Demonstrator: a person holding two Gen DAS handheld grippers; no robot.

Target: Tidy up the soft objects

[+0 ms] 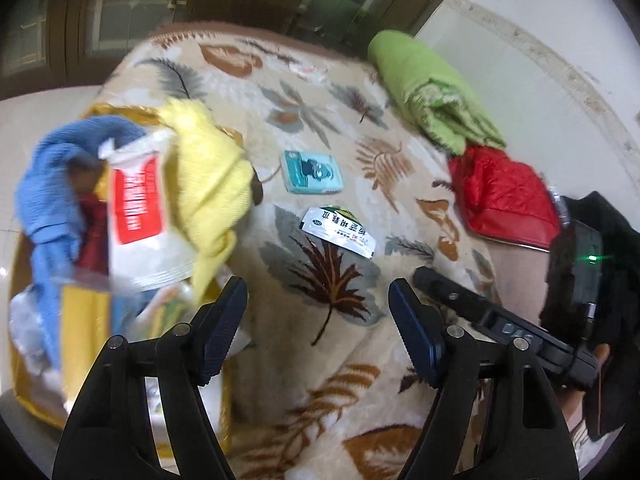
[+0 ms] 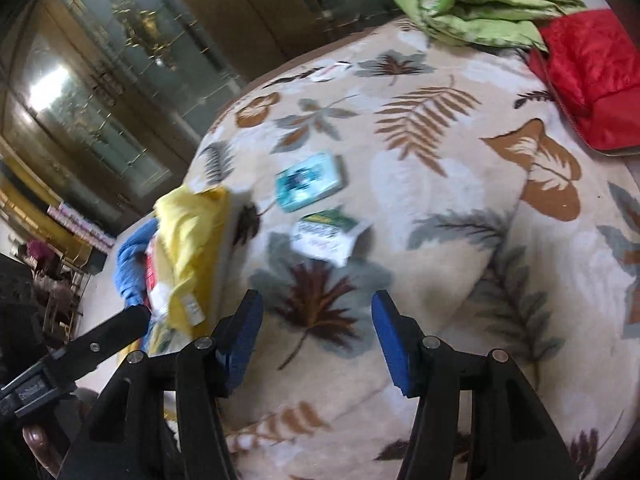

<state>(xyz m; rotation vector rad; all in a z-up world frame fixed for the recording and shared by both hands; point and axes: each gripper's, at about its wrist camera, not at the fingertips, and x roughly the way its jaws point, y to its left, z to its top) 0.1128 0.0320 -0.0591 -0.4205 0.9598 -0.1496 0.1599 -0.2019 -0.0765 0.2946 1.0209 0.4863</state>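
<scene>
A gold bag (image 1: 24, 392) at the bed's left edge holds a yellow cloth (image 1: 208, 168), a blue cloth (image 1: 52, 168) and a red-and-white packet (image 1: 136, 208). On the leaf-patterned blanket (image 1: 344, 380) lie a teal pack (image 1: 314, 171) and a white sachet (image 1: 340, 232). My left gripper (image 1: 318, 308) hovers open over the blanket with nothing between its fingers. In the right wrist view my right gripper (image 2: 316, 328) is also open and empty, below the sachet (image 2: 326, 238) and teal pack (image 2: 308, 182); the yellow cloth (image 2: 192, 240) and blue cloth (image 2: 132, 268) sit to its left.
A folded green quilt (image 1: 432, 88) and a red quilted item (image 1: 500, 196) lie at the blanket's far right, also the green quilt (image 2: 480, 4) and red item (image 2: 592, 76). Dark wooden cabinets (image 2: 100, 80) stand behind. The other gripper's arm (image 1: 500, 320) crosses the lower right.
</scene>
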